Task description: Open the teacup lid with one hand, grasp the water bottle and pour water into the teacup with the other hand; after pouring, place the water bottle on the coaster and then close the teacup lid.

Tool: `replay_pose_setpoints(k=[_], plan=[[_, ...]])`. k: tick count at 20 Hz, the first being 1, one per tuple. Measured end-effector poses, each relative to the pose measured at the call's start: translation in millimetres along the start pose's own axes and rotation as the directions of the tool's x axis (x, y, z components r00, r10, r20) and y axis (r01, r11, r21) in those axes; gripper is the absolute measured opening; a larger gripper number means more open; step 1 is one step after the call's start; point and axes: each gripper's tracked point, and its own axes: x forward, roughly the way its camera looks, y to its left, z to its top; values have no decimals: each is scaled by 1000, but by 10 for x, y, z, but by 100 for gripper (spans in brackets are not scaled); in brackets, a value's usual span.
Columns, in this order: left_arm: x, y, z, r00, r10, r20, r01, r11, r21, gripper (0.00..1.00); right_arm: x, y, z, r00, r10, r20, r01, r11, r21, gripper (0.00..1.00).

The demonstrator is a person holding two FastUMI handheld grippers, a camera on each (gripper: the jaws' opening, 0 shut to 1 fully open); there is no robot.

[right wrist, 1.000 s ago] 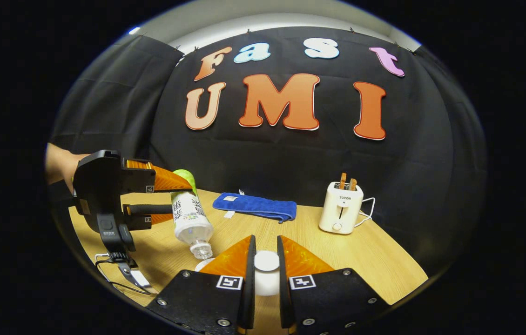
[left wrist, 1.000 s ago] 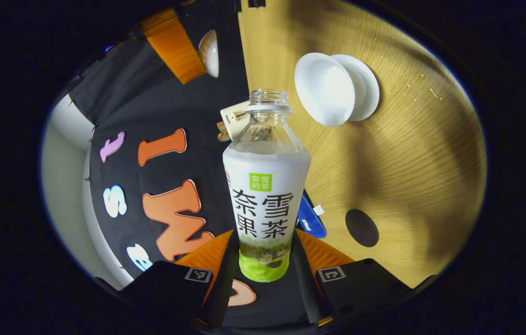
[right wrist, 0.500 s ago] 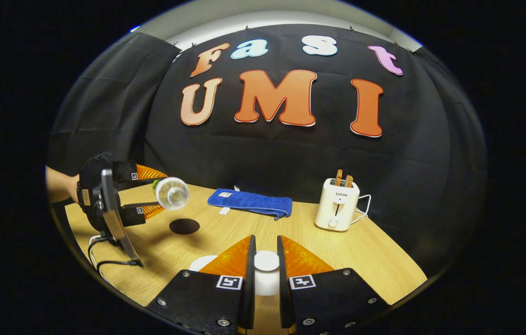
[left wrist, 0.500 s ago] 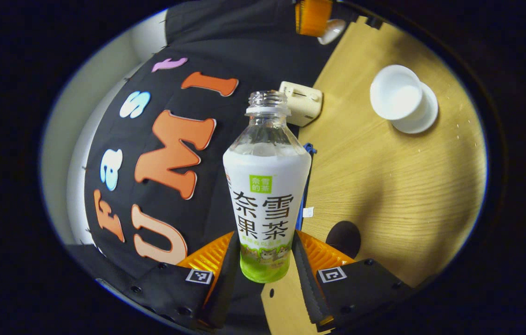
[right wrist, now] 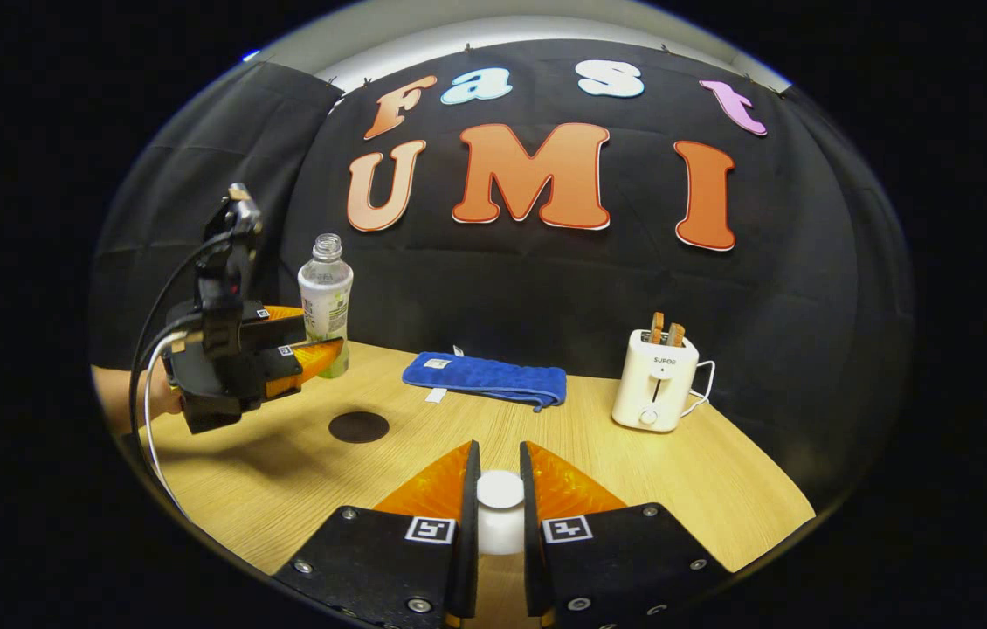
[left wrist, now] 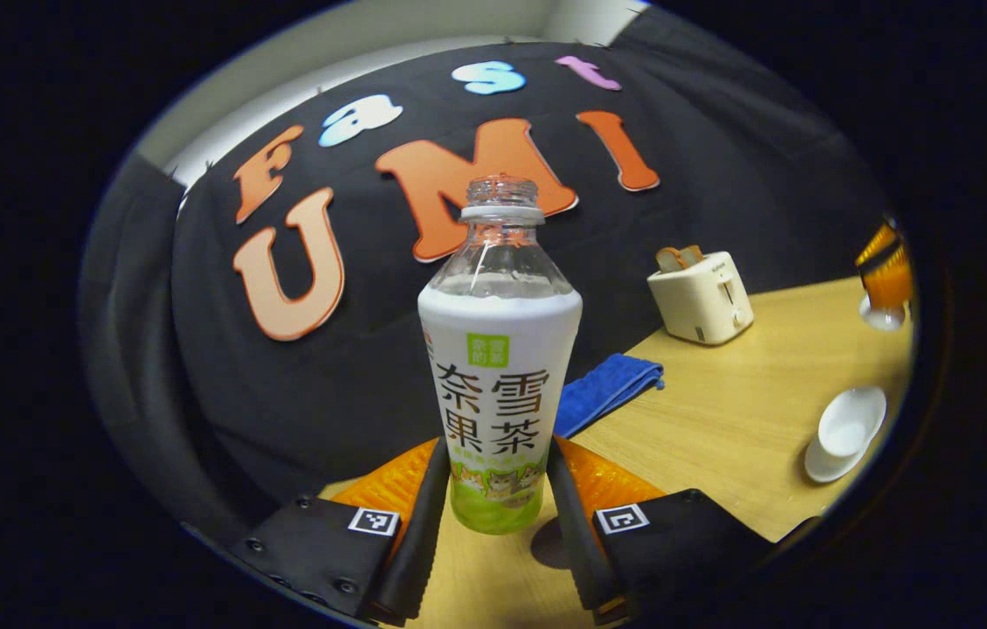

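Holding the water bottle [left wrist: 500,367] upright above the table [left wrist: 747,419], your left gripper [left wrist: 493,489] has both fingers clamped on the bottle's lower body, just above its green base. In the right gripper view the same bottle [right wrist: 325,301] stands in the air left of and behind the dark round coaster [right wrist: 358,426], not over it. Your right gripper [right wrist: 500,502] is closed on the white knob of the teacup lid [right wrist: 500,500], held off the cup; the open teacup [left wrist: 850,426] sits on its saucer at the far right of the left gripper view, well apart from the bottle.

The bottle's long axis runs vertical, its uncapped mouth pointing straight up and its base down.

The risks from here, as a judgement: the grip sits low on a tall bottle with no cap, so a quick swing toward the coaster could tip it in the fingers and slop water out. The coaster is small, so setting down off-centre could leave the base half on its edge and rocking. Releasing before the base rests flat could topple it toward the blue cloth [right wrist: 485,380] or toaster [right wrist: 658,380].
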Motion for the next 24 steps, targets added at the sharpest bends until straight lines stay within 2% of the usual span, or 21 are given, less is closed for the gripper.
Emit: replay_pose_setpoints(k=[1, 3, 5, 6, 11, 14, 17, 19, 20, 22, 24], plan=[[64, 8, 0, 1000, 3, -12, -4, 998, -65, 67, 8, 24, -2, 1000, 6, 1, -6, 1000, -2, 22], [152, 8, -91, 999, 0, -38, -7, 982, -191, 64, 56, 66, -10, 1000, 18, 1, -18, 1000, -6, 22], [188, -68, -220, 997, -40, -73, 17, 956, -292, 67, 86, 102, -10, 1000, 27, 0, -27, 1000, -14, 22], [192, -109, -259, 994, -61, -87, 30, 944, -327, 65, 110, 116, -18, 999, 32, -1, -33, 999, -22, 22], [171, -327, -468, 977, -136, -163, 64, 920, -387, 70, 155, 199, -87, 998, 62, -21, -62, 998, -13, 22], [124, -411, -617, 963, -166, -210, 72, 917, -393, 65, 178, 255, -176, 996, 77, -45, -77, 997, -1, 22], [125, -416, -661, 957, -172, -234, 76, 925, -372, 67, 193, 330, -206, 994, 93, -58, -94, 996, -4, 22], [93, -475, -698, 947, -197, -255, 95, 926, -365, 75, 213, 367, -229, 993, 101, -64, -101, 995, -1, 23], [62, -492, -693, 942, -214, -260, 107, 922, -372, 80, 215, 377, -242, 993, 102, -67, -102, 995, 1, 19], [58, -477, -696, 943, -208, -258, 101, 922, -374, 100, 235, 401, -268, 991, 107, -76, -107, 994, 2, 22], [20, -453, -662, 948, -197, -249, 100, 930, -352, 100, 247, 442, -310, 990, 111, -84, -111, 994, 1, 22]])
